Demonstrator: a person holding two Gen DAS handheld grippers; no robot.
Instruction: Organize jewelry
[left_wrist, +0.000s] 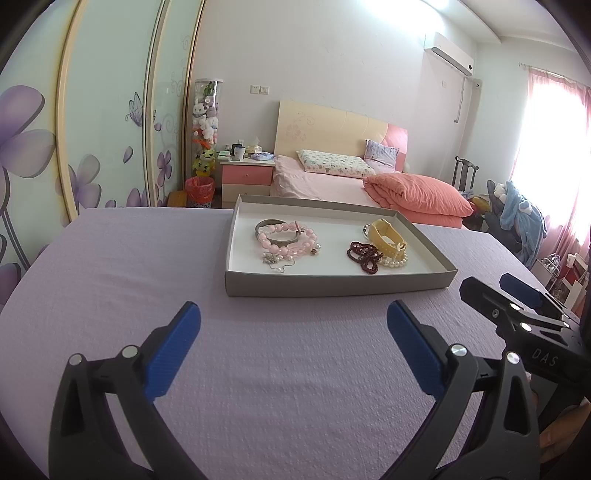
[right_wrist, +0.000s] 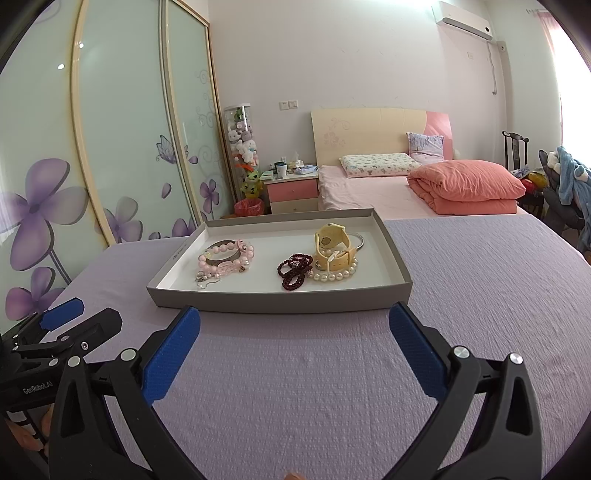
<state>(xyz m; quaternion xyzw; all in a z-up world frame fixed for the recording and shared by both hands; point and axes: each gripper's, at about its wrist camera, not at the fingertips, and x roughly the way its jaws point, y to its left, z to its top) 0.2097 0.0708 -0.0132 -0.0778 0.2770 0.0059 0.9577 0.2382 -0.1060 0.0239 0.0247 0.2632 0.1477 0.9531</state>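
Ahead of both grippers, a shallow grey tray (right_wrist: 280, 304) sits on a lilac tablecloth (right_wrist: 295, 387), holding jewelry in two clusters. The left gripper (left_wrist: 293, 321) and right gripper (right_wrist: 294, 325) hover side by side short of the tray, each spread wide and grasping nothing. One cluster holds pink bead bracelets (right_wrist: 236, 254), a metal bangle (left_wrist: 271, 242) and a thin chain. The other holds one yellow watch (right_wrist: 332, 247), dark red beads (right_wrist: 293, 271) and one pearl strand (right_wrist: 334, 275). Nothing blocks the tray. A bed (right_wrist: 406, 184) lies beyond.
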